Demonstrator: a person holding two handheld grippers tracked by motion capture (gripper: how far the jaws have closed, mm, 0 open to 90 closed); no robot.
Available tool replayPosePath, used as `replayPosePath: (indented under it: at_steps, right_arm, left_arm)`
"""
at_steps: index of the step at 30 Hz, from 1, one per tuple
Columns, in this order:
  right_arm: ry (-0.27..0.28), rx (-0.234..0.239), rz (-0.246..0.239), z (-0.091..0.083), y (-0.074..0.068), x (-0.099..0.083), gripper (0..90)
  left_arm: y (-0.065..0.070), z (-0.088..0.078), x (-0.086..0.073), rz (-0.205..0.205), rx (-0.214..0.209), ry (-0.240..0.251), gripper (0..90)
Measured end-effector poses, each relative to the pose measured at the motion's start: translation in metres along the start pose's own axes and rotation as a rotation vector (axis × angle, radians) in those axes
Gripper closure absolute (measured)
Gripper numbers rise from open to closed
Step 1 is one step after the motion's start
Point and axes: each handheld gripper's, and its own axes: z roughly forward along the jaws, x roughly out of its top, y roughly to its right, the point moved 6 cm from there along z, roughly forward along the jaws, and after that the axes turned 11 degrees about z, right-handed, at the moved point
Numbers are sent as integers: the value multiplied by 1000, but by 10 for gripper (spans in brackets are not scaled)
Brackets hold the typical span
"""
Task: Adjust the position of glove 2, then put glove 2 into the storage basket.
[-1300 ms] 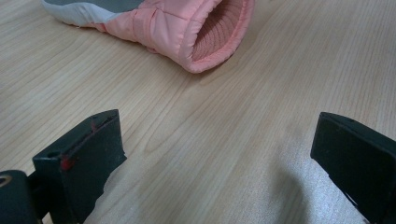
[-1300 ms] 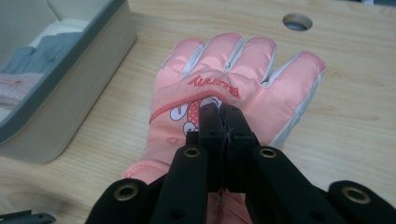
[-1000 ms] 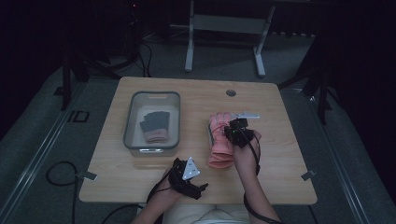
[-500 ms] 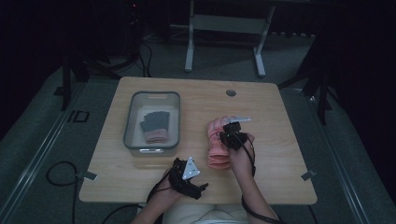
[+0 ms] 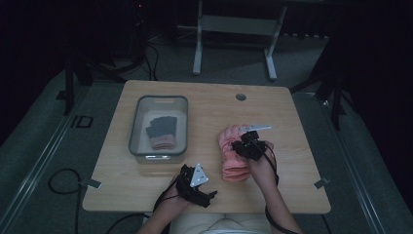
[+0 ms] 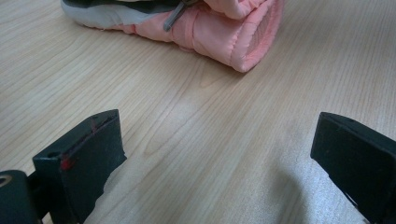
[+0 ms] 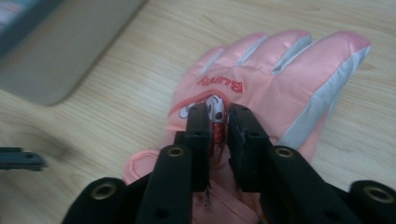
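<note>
Pink glove (image 5: 233,155) lies flat at centre-right of the high view, right of the grey bin (image 5: 138,127); right gripper (image 7: 218,122) jaws have just been opening, a narrow gap over the glove's back, nothing gripped; left gripper (image 5: 197,184) is spread wide, idle at bottom centre; release step judged; next move needs a fresh grasp.

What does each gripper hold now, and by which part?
Left gripper: nothing, jaws open. Right gripper: jaws have just been opening, with the back of the glove between them; a grip cannot be told.
</note>
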Motion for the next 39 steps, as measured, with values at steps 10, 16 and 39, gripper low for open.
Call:
replayPosePath:
  at_steps: [10, 16, 39]
  right_arm:
    - [53, 105, -41, -29, 6, 7, 502]
    - [52, 163, -67, -38, 14, 3, 255]
    - [230, 185, -40, -61, 42, 27, 103]
  left_arm:
    - [-1, -7, 11, 11, -13, 88, 19]
    - [-2, -18, 28, -13, -16, 117, 22]
    - [-73, -14, 126, -155, 29, 109, 46]
